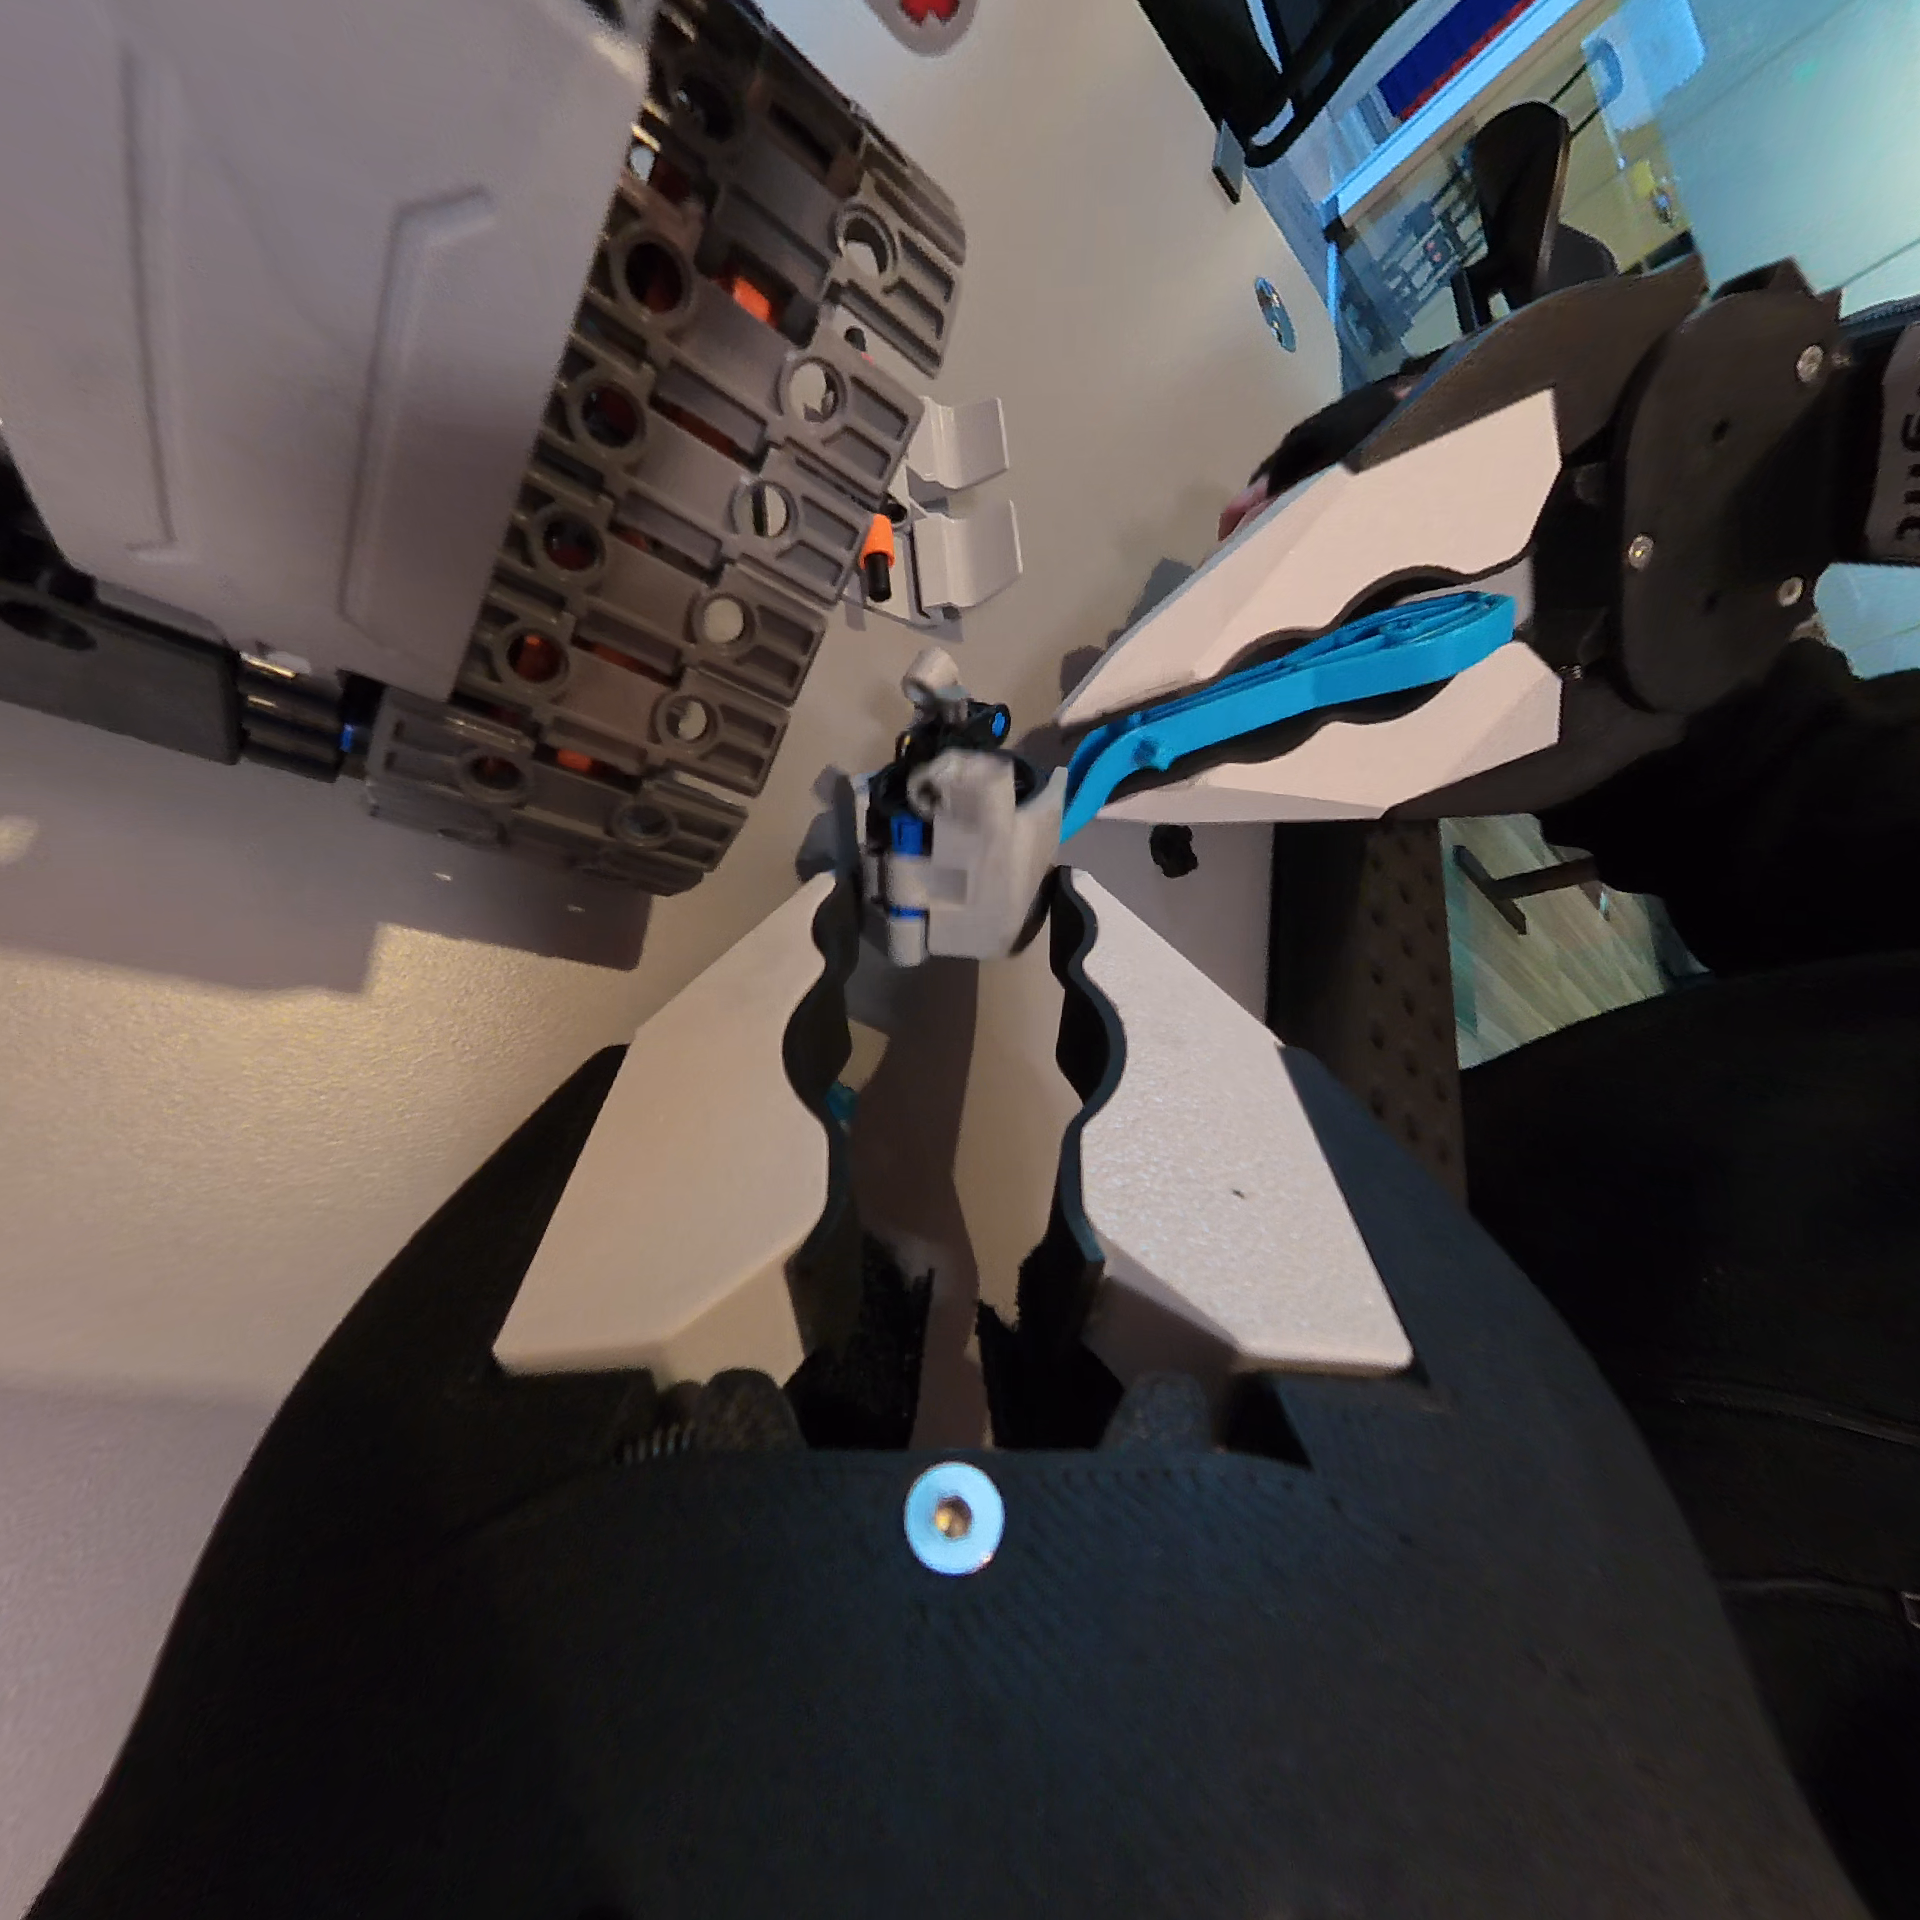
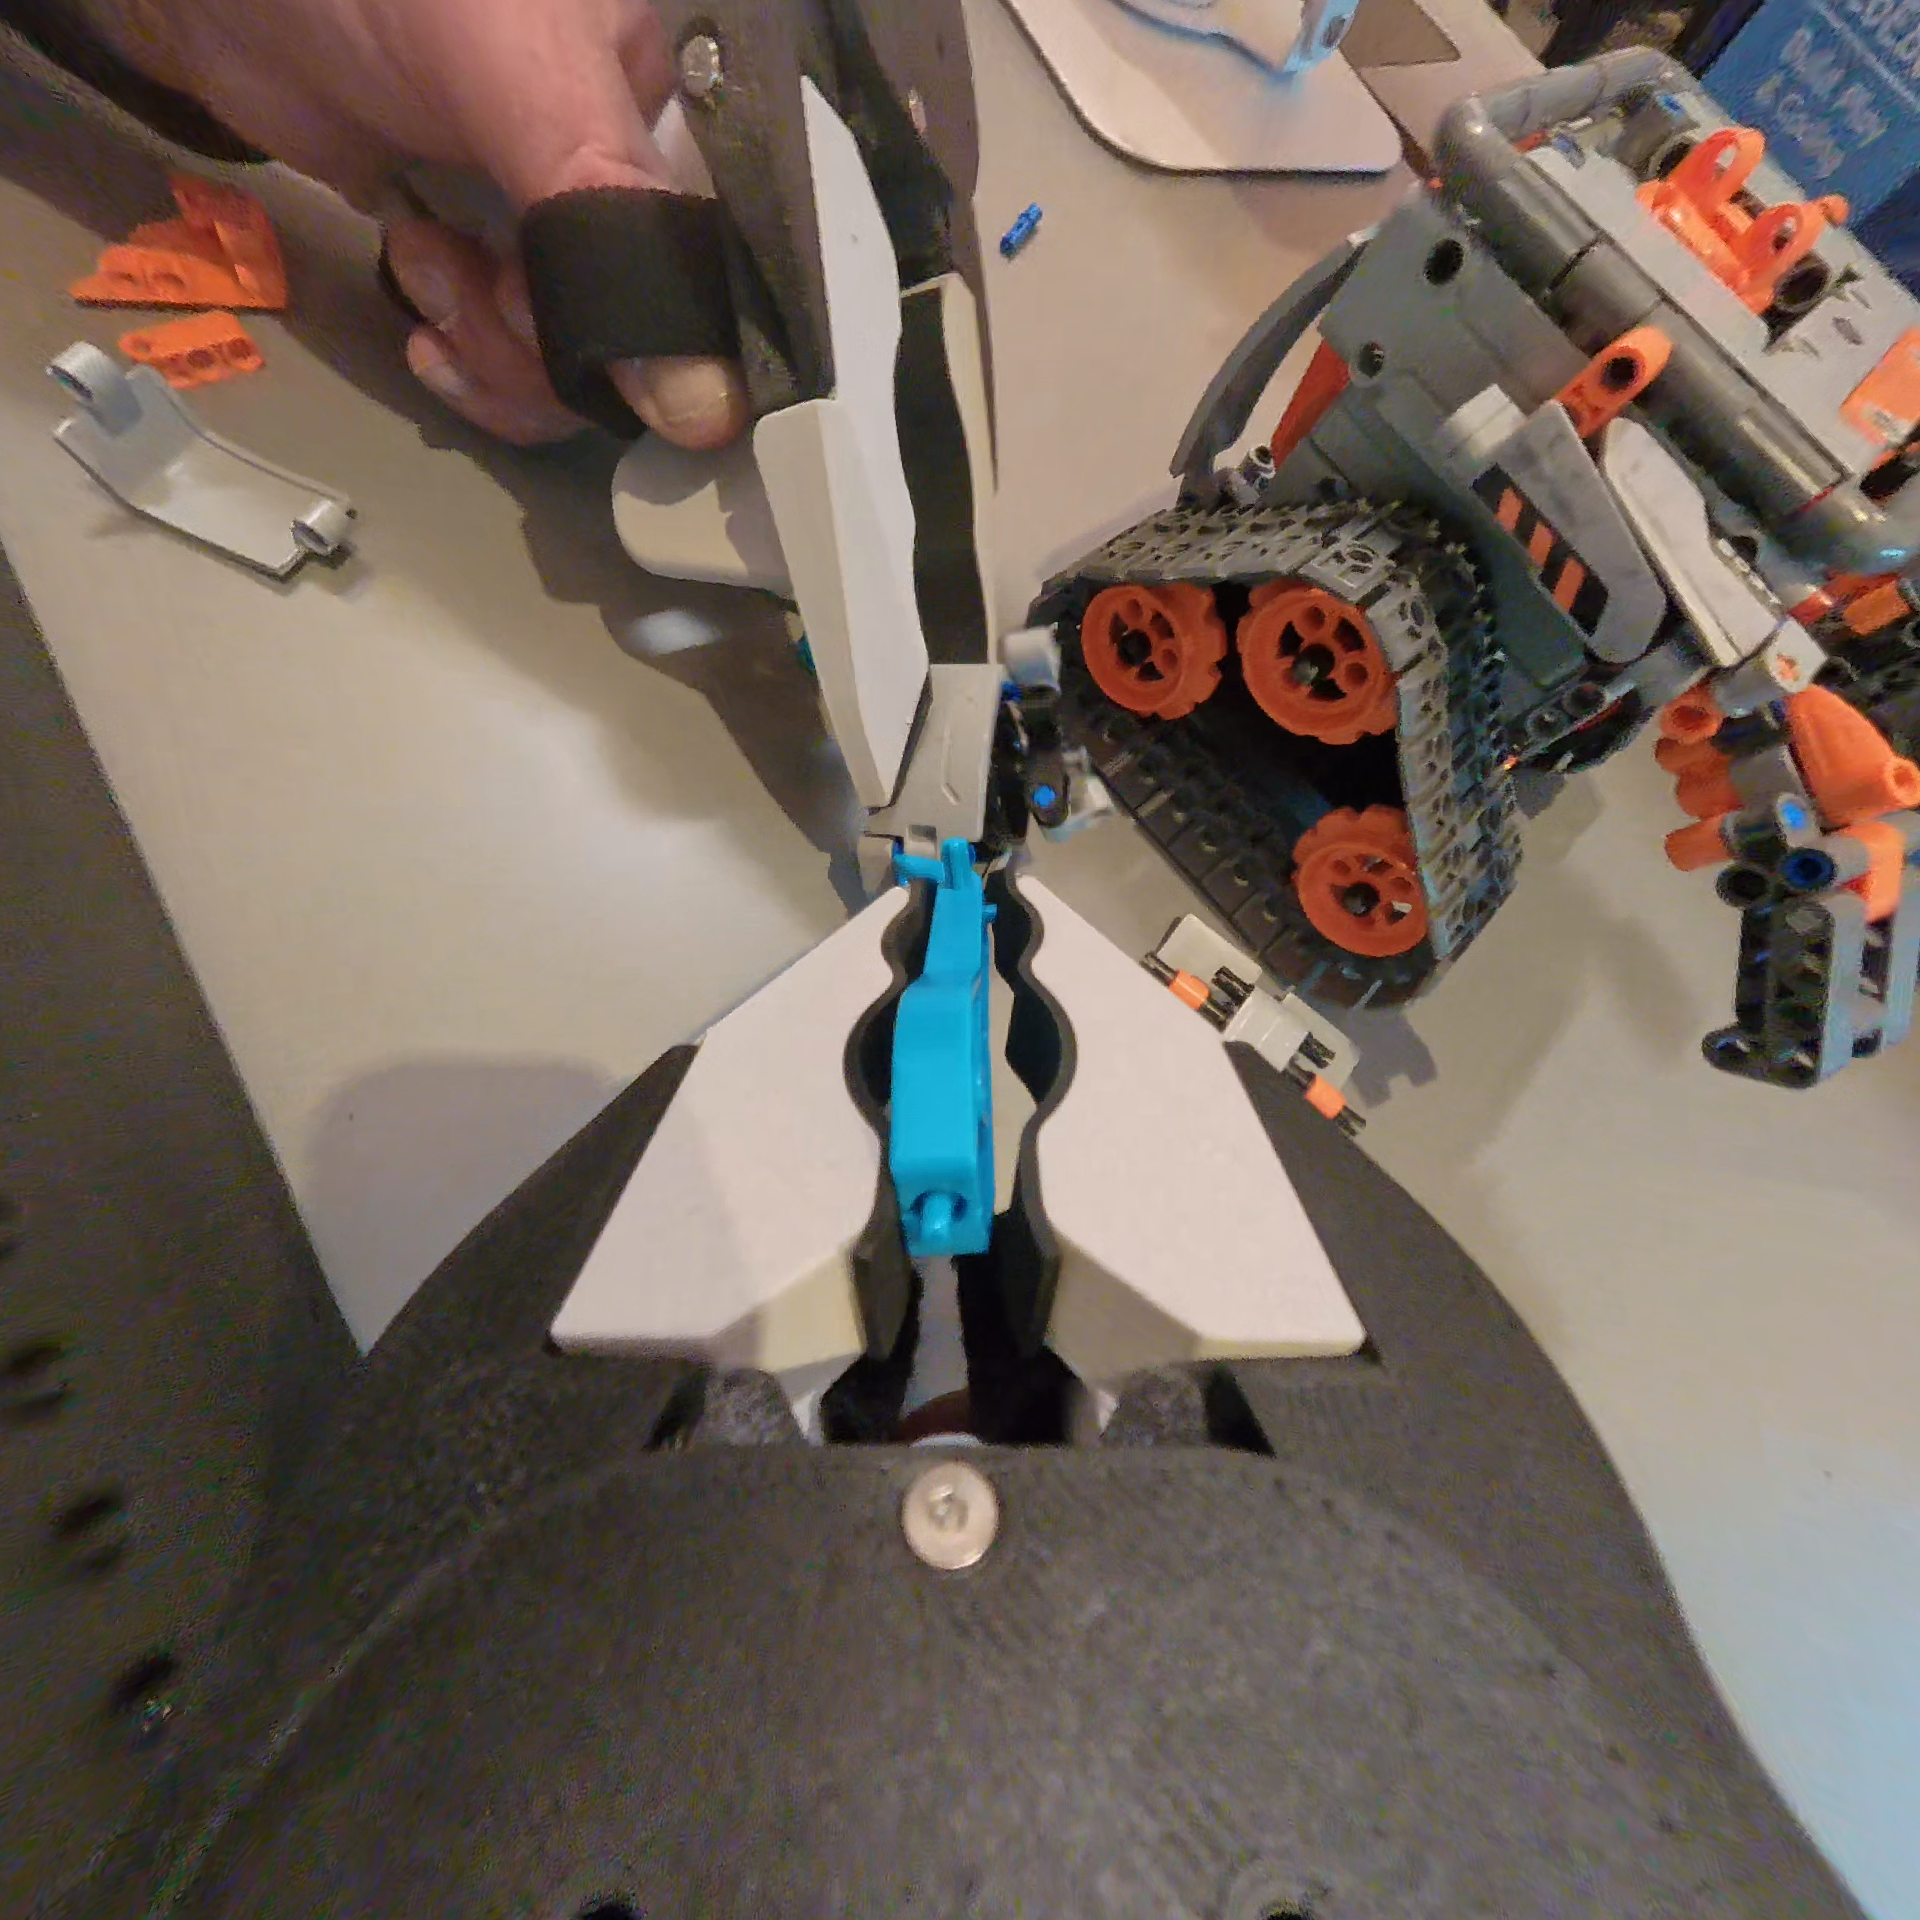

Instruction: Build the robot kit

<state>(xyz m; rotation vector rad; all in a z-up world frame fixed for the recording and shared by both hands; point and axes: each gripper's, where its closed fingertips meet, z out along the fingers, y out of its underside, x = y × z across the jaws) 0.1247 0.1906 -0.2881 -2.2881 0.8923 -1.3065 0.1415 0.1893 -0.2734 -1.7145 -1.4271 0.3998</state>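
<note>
Two grippers are met tip to tip above a pale table (image 2: 499,831). The right gripper (image 2: 951,904) is closed on a blue lever tool (image 2: 940,1049), which is clamped between its fingers (image 2: 790,1101) with the tip set against a small grey brick assembly (image 1: 961,842). That assembly is gripped at the fingertips of the left gripper (image 1: 951,904), whose jaws are narrowed around it. A tracked brick vehicle (image 2: 1455,582) with orange wheels is seen just beside the meeting point. Loose orange pieces (image 2: 187,260) and a grey panel (image 2: 197,478) are lying well apart on the table.
</note>
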